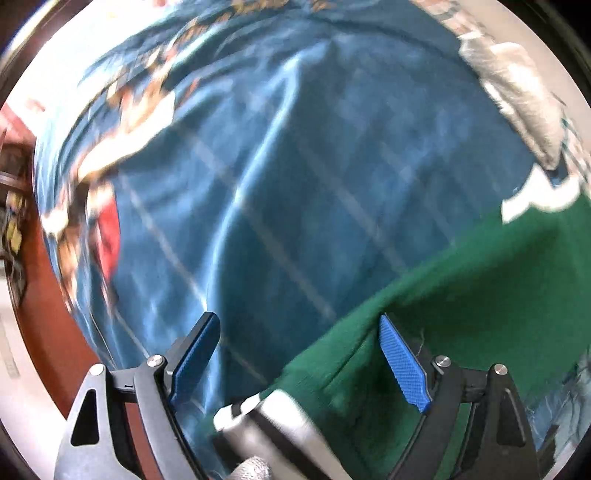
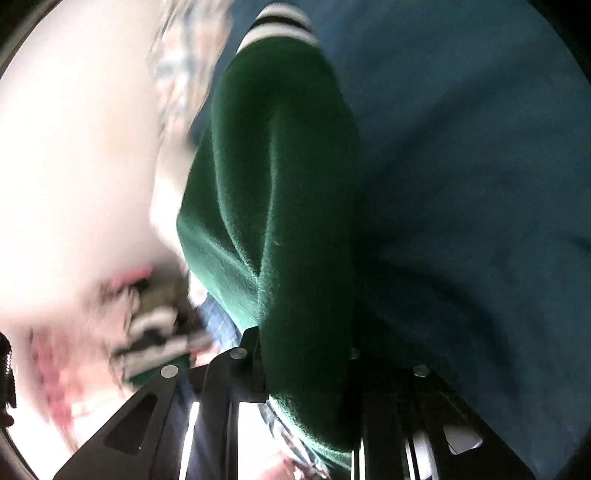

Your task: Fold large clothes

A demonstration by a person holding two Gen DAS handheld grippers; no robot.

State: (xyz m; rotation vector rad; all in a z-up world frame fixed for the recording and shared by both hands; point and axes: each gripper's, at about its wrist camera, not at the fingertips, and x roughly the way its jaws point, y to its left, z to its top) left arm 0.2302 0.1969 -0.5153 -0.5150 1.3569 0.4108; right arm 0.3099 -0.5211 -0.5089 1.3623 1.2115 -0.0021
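Observation:
A dark green garment lies on a blue bedspread, filling the lower right of the left wrist view. Its white, dark-striped cuff sits low, between the fingers. My left gripper points down over the garment's edge and is open; its blue pads stand wide apart and hold nothing. In the right wrist view a green sleeve runs away from the lens to a striped cuff. My right gripper is shut on the thick near end of this sleeve, which hides the fingertips.
The bedspread has a pale grid pattern and an ornate border at the upper left. Red-brown floor shows past the bed's left edge. A grey-white cloth lies at the upper right. The left of the right wrist view is bright and blurred.

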